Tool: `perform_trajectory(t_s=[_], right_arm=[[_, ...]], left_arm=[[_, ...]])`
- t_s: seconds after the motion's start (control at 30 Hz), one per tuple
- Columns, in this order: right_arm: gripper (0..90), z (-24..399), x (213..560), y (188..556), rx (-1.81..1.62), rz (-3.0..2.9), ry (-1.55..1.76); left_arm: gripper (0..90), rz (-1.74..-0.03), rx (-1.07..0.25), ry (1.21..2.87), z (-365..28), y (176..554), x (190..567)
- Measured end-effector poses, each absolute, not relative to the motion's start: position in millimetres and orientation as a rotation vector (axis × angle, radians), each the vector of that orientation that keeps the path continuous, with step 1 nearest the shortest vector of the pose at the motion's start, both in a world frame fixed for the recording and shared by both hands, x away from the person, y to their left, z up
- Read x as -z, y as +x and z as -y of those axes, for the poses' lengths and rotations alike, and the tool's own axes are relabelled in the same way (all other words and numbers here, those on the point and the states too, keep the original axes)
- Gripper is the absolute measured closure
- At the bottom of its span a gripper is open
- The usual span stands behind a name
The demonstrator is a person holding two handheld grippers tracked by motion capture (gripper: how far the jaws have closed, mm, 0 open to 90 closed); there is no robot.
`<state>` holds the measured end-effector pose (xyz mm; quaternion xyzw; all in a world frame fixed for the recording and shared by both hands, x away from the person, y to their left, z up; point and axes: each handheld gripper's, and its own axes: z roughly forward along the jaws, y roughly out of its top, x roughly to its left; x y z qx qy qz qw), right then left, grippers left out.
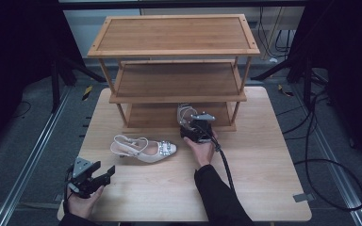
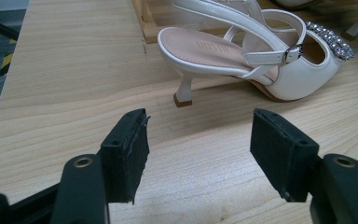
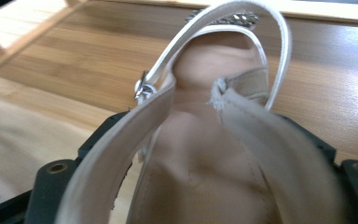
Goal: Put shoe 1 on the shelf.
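Note:
A white slingback heeled shoe [image 1: 144, 149] with a jewelled toe lies on its side on the wooden table [image 1: 273, 188], left of centre; the same shoe [image 2: 261, 56] lies just ahead of my left gripper. My left gripper [image 1: 104, 175] hovers open near the table's front left corner, nothing between its pads [image 2: 128, 154]. My right gripper [image 1: 195, 126] is shut on a second white shoe [image 3: 205, 140], pinching it around the heel end. That second shoe [image 1: 185, 113] points into the bottom shelf of the wooden rack [image 1: 174, 33].
The three-tier rack stands at the back of the table, its middle shelf [image 1: 179, 80] and top shelf bare. Black cables [image 1: 325, 165] trail off the right side of the table onto the floor. Metal rails [image 1: 28, 155] run along both sides.

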<state>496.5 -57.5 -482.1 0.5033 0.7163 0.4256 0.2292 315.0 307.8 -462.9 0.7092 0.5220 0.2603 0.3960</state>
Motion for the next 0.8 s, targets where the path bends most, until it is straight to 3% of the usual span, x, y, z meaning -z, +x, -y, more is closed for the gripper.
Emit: perform_trajectory(t_s=[0.07,0.13,0.37,0.67,0.8], right_arm=[[21.8,59.4,479.2,492.4,-1.171,-1.989,1.366],[25.7,63.6,474.0,483.6,-1.181,-1.942,1.288],[19.8,77.0,458.4,464.1,-1.214,-1.962,1.262],[28.9,89.2,473.6,440.6,-1.186,-2.016,1.274],[38.8,85.0,487.0,439.6,-1.156,-2.083,1.278]], left_arm=[[35.7,-1.319,-0.660,1.799,-307.4,314.9,462.8],[35.6,-1.320,-0.661,1.801,-307.0,315.2,462.9],[35.6,-1.320,-0.658,1.804,-306.4,315.2,463.5],[35.9,-1.321,-0.659,1.811,-305.2,315.2,463.8],[36.0,-1.320,-0.656,1.817,-304.8,315.5,464.3]])
